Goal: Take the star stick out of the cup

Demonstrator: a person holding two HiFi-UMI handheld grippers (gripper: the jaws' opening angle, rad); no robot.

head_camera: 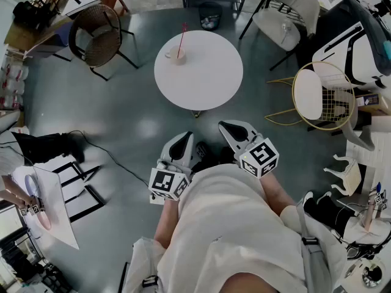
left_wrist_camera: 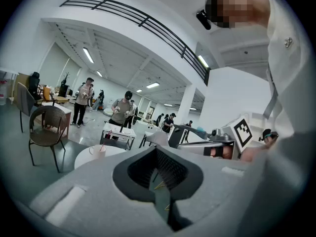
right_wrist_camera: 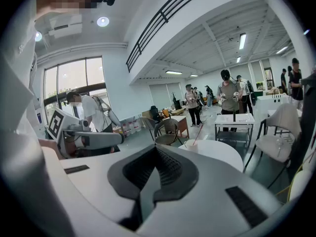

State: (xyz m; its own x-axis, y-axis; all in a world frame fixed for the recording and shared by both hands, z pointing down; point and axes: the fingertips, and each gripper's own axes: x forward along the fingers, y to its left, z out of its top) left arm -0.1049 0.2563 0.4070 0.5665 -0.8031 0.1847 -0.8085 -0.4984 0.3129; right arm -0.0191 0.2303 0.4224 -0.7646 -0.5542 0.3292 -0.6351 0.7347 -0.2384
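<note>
We are standing well back from table (head_camera: 211, 81) | carrying left gripper (head_camera: 182, 139) and right gripper (head_camera: 228, 127) closed, empty, nothing within reach yet | star stick (head_camera: 182, 39) is sitting in cup (head_camera: 177, 56) there.

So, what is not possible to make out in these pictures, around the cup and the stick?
- Star stick, head view: too small; the star on top is only a pink speck.
- Cup, every view: far and small; its inside does not show.
- Table: in the head view its top hides most of the base; in the left gripper view the left gripper covers its near side.
</note>
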